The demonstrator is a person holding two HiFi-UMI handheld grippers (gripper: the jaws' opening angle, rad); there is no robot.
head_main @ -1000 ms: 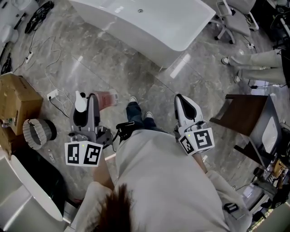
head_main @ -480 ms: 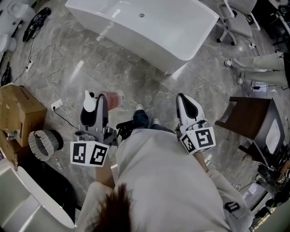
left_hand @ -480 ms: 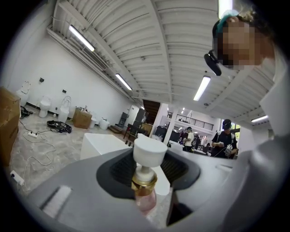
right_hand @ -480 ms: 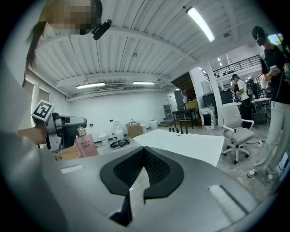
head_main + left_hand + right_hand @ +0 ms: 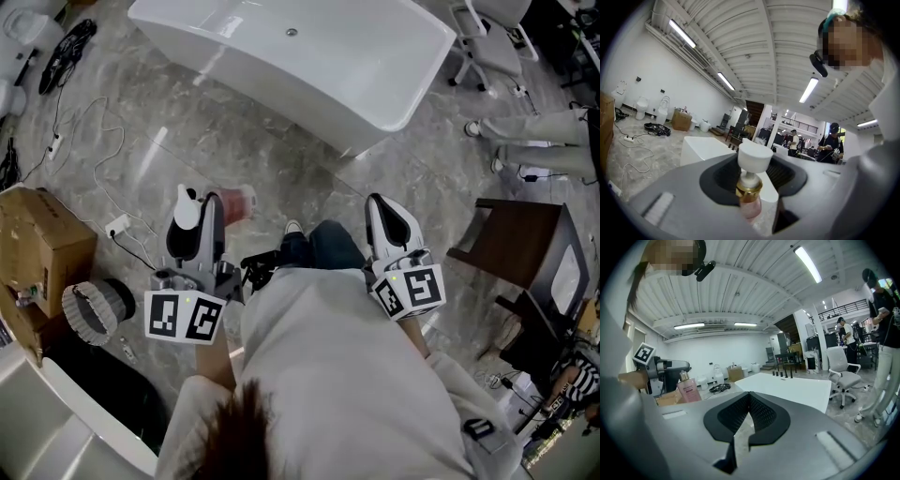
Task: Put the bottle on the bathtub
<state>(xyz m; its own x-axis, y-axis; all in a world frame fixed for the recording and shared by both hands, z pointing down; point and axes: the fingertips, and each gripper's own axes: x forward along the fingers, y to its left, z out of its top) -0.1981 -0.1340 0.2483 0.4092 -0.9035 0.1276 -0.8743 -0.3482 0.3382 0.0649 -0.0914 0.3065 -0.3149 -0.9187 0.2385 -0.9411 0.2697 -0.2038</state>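
Observation:
My left gripper is shut on a pink bottle with a white pump cap, carried level above the grey marble floor. In the left gripper view the bottle stands between the jaws, gold collar and white cap up. The white bathtub lies farther ahead at the top of the head view, apart from both grippers. My right gripper is shut and holds nothing. Its own view shows the right gripper, the bathtub ahead, and the bottle off to the left.
A cardboard box and a round ribbed ring sit at the left, with cables on the floor. A brown chair stands at the right, a white office chair and a person's legs beyond it.
My legs have stepped forward and the bathtub shows more fully in the head view. Both grippers keep their pose; the left one still holds the bottle.

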